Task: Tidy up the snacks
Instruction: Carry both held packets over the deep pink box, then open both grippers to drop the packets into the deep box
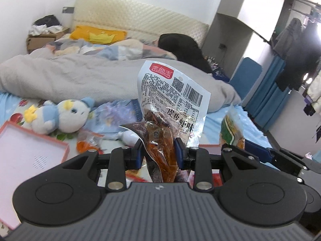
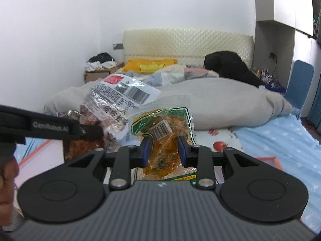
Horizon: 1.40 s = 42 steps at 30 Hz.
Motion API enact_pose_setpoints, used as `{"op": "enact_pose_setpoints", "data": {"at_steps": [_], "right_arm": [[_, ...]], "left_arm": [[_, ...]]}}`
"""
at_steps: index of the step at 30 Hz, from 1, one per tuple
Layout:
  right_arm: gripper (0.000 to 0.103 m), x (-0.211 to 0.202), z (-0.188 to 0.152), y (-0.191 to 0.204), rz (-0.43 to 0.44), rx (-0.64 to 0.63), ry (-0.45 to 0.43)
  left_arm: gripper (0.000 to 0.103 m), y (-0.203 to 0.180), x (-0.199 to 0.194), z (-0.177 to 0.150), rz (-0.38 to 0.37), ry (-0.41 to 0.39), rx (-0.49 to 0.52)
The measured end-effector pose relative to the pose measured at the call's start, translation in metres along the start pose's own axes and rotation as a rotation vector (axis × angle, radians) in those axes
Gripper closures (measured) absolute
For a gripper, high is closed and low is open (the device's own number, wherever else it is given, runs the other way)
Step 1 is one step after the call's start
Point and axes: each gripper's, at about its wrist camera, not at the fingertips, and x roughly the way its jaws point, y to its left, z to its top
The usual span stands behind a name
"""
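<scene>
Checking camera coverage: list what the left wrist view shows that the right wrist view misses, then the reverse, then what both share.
Only the left wrist view: a plush toy lying on the bed sheet, an orange wrapper near it, and dark clothes hanging at far right.

Only the right wrist view: a person's hand at the left edge, and the left claw's black arm with its lettering.

Both: the left claw shut on the red-brown snack packet, the right claw shut on the green-edged snack packet, the grey duvet, the yellow pillow, the cream headboard.
</scene>
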Motion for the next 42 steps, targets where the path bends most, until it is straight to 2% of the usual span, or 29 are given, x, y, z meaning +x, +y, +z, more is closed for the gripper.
{"op": "enact_pose_setpoints", "data": {"at_steps": [4, 8, 21, 33, 41, 42], "right_arm": [[0.07, -0.001, 0.007, -0.015, -0.022, 0.006, -0.021], [0.07, 0.003, 0.001, -0.031, -0.053, 0.017, -0.005], [0.07, 0.032, -0.049, -0.093, -0.162, 0.099, 0.158], [0.068, 0.059, -0.102, -0.138, -0.226, 0.196, 0.321], [0.066, 0.068, -0.115, -0.143, -0.216, 0.194, 0.368], [0.069, 0.068, -0.115, -0.145, -0.218, 0.197, 0.369]], "left_arm": [[0.067, -0.019, 0.01, 0.004, -0.03, 0.003, 0.02], [0.067, -0.04, 0.027, 0.003, -0.056, 0.03, 0.041], [0.067, -0.088, 0.113, -0.037, -0.113, 0.202, 0.123], [0.067, -0.118, 0.183, -0.074, -0.104, 0.379, 0.184], [0.066, -0.12, 0.196, -0.08, -0.088, 0.432, 0.184], [0.065, -0.12, 0.196, -0.08, -0.088, 0.435, 0.181]]}}
